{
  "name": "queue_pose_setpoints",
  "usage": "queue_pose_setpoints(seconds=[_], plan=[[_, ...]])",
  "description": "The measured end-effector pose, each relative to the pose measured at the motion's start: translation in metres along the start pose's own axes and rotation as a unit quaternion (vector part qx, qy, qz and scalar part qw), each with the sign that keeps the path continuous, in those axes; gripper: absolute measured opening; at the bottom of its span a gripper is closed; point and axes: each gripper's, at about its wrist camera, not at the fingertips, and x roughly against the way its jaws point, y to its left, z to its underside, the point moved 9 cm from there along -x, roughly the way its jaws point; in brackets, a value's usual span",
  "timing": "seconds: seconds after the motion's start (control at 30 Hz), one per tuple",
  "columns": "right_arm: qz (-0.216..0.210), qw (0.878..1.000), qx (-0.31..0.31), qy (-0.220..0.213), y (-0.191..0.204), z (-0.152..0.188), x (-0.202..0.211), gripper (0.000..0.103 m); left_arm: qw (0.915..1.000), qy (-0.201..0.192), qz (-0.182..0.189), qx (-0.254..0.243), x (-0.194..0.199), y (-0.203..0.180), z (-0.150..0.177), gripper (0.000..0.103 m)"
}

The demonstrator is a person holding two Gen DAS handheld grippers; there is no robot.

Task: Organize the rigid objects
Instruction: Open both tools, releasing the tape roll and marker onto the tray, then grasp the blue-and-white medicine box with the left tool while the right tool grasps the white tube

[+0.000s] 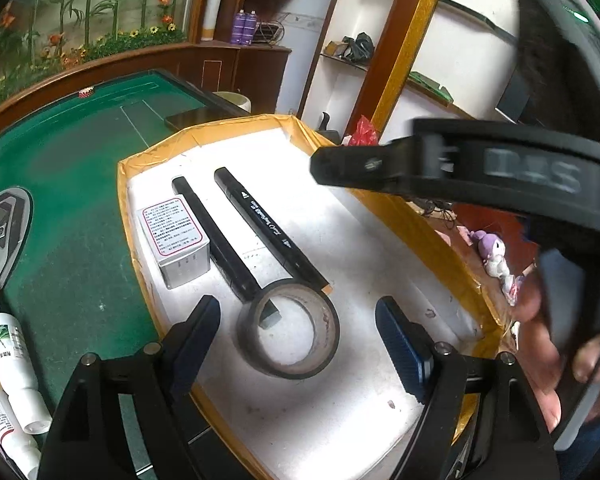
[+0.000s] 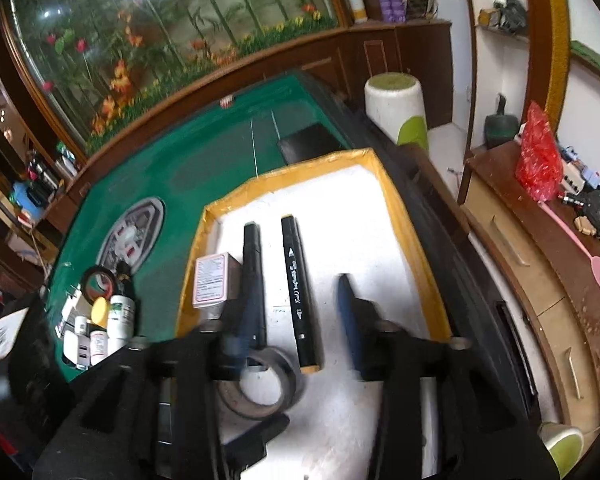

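A white tray with a yellow taped rim [image 1: 148, 160] [image 2: 384, 168] lies on the green table. In it lie a small white box [image 1: 174, 236] [image 2: 212, 280], two black markers [image 1: 268, 224] [image 1: 216, 236] [image 2: 300, 292] [image 2: 254, 276] side by side, and a grey tape roll [image 1: 288, 330] [image 2: 260, 384] at the markers' near ends. My left gripper [image 1: 300, 344] is open, its fingers on either side of the tape roll, apart from it. My right gripper [image 2: 296, 320] is open and empty above the tray; it also shows in the left wrist view [image 1: 340, 164].
Left of the tray on the green felt [image 1: 72, 184] stand several small bottles [image 1: 14, 352] [image 2: 116, 320] and another tape roll [image 2: 98, 282]. A round control panel [image 2: 130, 232] sits in the table's middle. A dark pad [image 2: 312, 140] lies beyond the tray. A wooden cabinet [image 2: 540, 280] stands at the right.
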Motion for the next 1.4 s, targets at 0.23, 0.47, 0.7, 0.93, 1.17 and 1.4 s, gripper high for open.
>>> queue_pose_setpoints(seconds=[0.23, 0.47, 0.7, 0.93, 1.17, 1.4], plan=[[-0.005, 0.999, -0.019, -0.034, 0.004, 0.004, 0.027, 0.055, 1.0000, -0.004, -0.003, -0.004, 0.002, 0.000, 0.000, 0.081], [-0.019, 0.997, -0.041, -0.069, 0.009, 0.016, 0.062, 0.055, 0.9987, -0.051, -0.002, -0.006, 0.023, -0.001, -0.009, 0.081], [-0.038, 0.993, -0.050, -0.097, 0.026, 0.031, 0.092, 0.055, 0.9983, -0.057, 0.014, -0.001, 0.035, 0.003, -0.009, 0.081], [-0.042, 0.993, -0.037, -0.107, 0.042, 0.040, 0.108, 0.055, 0.9977, -0.050, 0.046, 0.007, 0.060, 0.005, 0.001, 0.081], [-0.080, 0.992, -0.021, -0.092, 0.077, 0.047, 0.092, 0.055, 0.9966, -0.080, 0.020, 0.001, 0.114, 0.033, 0.014, 0.081], [-0.110, 0.993, 0.017, -0.048, 0.123, 0.062, 0.059, 0.055, 0.9944, -0.097, -0.021, 0.036, 0.158, 0.094, 0.035, 0.081]])
